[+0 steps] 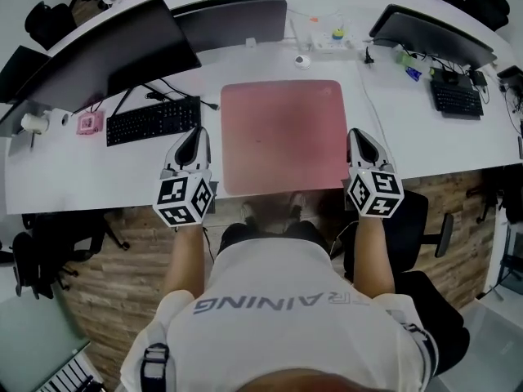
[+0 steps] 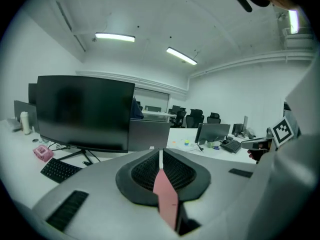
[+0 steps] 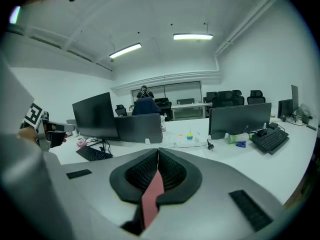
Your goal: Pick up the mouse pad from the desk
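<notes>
A large pink mouse pad (image 1: 282, 133) lies flat on the white desk (image 1: 82, 178), its near edge at the desk's front edge. My left gripper (image 1: 194, 137) sits shut just left of the pad's near left part, a small gap away. My right gripper (image 1: 358, 137) sits shut at the pad's right edge, and I cannot tell if it touches. In the left gripper view (image 2: 160, 156) and the right gripper view (image 3: 158, 154) the ribbed black jaws meet. A narrow pink strip shows in the slit between them. Neither gripper visibly clamps the pad.
A black keyboard (image 1: 154, 121) and a small pink item (image 1: 90, 122) lie left of the pad, below a dark monitor (image 1: 114, 51). Behind the pad are a second monitor (image 1: 233, 15) and a power strip (image 1: 331, 43). Far right is another keyboard (image 1: 456, 100). A black chair (image 1: 421, 219) stands by my right arm.
</notes>
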`<action>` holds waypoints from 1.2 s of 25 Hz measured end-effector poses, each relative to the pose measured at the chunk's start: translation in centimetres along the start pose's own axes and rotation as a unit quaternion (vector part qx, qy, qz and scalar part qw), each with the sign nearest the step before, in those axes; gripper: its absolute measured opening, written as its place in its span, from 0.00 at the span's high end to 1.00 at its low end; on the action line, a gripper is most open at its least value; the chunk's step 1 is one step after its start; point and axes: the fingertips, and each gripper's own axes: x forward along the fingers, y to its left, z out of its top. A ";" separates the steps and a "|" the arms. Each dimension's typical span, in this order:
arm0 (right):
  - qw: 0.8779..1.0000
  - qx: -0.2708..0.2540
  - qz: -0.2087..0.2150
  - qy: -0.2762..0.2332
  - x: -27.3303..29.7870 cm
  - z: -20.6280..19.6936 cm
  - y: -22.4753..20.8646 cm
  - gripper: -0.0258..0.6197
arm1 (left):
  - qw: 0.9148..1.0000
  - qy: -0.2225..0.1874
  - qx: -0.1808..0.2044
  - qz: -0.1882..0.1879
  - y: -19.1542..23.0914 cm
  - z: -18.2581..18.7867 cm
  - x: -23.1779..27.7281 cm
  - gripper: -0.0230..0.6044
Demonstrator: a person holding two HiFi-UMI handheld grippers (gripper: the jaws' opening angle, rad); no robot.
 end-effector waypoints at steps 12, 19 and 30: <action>0.984 -0.042 0.006 0.173 7.9 -11.7 -5.6 0.62 | 0.989 0.144 -0.033 0.018 0.1 -10.7 7.6 0.54; 0.962 -0.037 0.005 0.270 10.8 -20.1 -6.6 0.42 | 0.955 0.293 -0.048 0.009 1.2 -22.9 9.9 0.40; 0.946 -0.001 -0.014 0.323 12.4 -25.5 -8.0 0.36 | 0.935 0.348 -0.051 0.035 2.8 -28.6 11.9 0.39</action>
